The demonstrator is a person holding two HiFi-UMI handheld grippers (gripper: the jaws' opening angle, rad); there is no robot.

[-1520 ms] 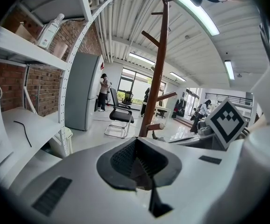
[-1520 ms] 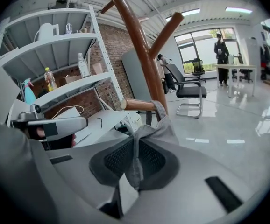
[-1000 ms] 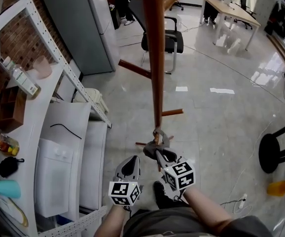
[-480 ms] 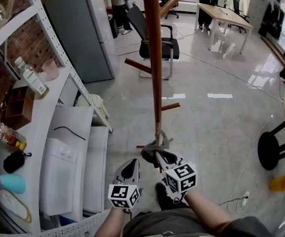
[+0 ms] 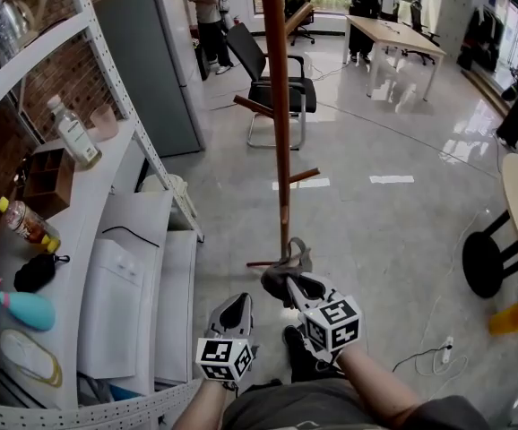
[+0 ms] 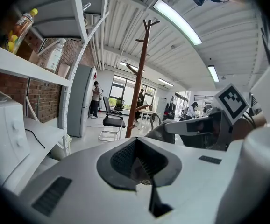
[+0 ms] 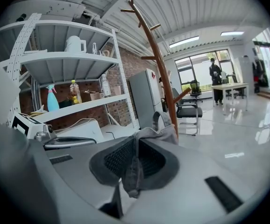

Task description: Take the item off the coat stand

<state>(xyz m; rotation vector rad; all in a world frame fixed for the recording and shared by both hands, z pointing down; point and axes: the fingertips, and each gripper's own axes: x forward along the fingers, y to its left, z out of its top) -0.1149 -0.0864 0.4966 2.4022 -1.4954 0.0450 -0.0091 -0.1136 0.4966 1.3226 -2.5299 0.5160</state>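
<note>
Both my grippers have drawn back from the coat stand (image 5: 278, 106).
Left gripper (image 5: 235, 308): jaws together, empty, the farther of the two.
Right gripper (image 5: 292, 282): clamped on the grey cloth item (image 5: 289, 260). Its loose end points ahead toward the pole and looks clear of it.

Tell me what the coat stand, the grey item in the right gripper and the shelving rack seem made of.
Coat stand: probably wood, reddish-brown with a smooth, slightly glossy finish that looks varnished; angled pegs branch off the pole.
Grey item: soft fabric, matt; it creases and droops limply.
Shelving rack: likely white-painted metal, judging by the rows of holes along its thin uprights.
</note>
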